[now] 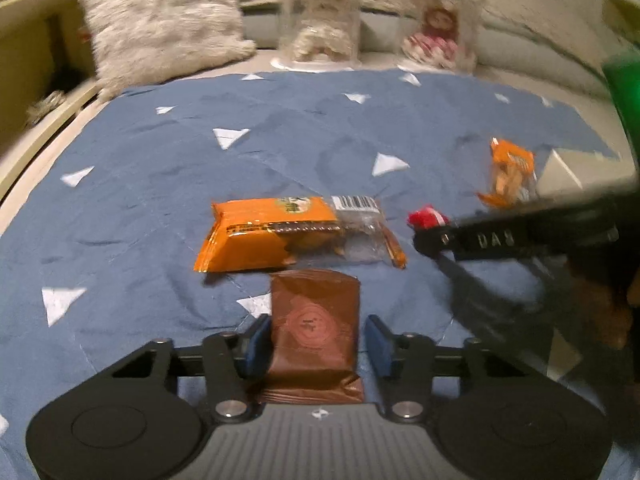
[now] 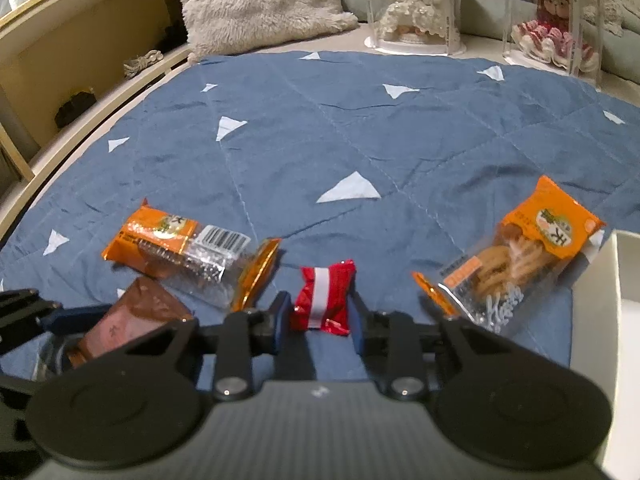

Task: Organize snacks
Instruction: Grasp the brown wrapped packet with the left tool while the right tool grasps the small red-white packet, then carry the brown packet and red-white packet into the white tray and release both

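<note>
Brown packet (image 1: pixel 314 320), red candy (image 2: pixel 323 302), two orange packs (image 2: pixel 180 248) (image 2: pixel 524 256) lie on blue quilt (image 2: pixel 320 140)

Blue triangle-print quilt (image 2: pixel 320 132), fluffy pillow (image 2: pixel 256 4), wooden shelving (image 2: pixel 80 60) left

A blue blanket (image 2: pixel 320 140) with white triangles is lying flat over the bed. A fluffy pillow (image 2: pixel 256 4) is sitting at its far edge, and two dolls in clear cases, one in white (image 2: pixel 412 8) and one in red (image 2: pixel 554 20), are standing beside it. A wooden shelf (image 2: pixel 80 56) is standing on the left.
</note>
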Demonstrator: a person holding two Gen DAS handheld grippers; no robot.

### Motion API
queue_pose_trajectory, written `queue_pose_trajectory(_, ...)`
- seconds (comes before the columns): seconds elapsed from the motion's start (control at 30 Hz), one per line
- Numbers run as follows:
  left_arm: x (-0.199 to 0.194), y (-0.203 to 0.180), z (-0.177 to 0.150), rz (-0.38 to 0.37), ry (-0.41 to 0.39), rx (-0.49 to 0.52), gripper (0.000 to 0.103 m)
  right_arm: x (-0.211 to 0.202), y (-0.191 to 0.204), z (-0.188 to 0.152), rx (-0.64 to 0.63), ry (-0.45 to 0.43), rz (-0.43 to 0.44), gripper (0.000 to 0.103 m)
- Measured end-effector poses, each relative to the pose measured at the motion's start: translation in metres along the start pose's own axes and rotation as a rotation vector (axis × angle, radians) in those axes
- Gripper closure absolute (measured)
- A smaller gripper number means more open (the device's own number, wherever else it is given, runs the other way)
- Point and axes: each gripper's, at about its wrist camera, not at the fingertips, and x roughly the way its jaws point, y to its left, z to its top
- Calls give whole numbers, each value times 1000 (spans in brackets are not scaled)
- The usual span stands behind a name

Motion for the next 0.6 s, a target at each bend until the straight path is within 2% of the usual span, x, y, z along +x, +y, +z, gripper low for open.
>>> queue_pose_trajectory(0.07, -2, 1, -2, -7, 2, -34, 58, -3, 0, -2, 11, 4, -6, 69)
queue_pose_trajectory(0.27, -16, -8, -5, -16, 12, -44, 61, -15, 8, -7, 8, 5, -42, 70)
queue_pose_trajectory(0.6, -66, -14, 10, -23, -67, -104, 61, -66, 10, -22, 42, -47, -41, 70)
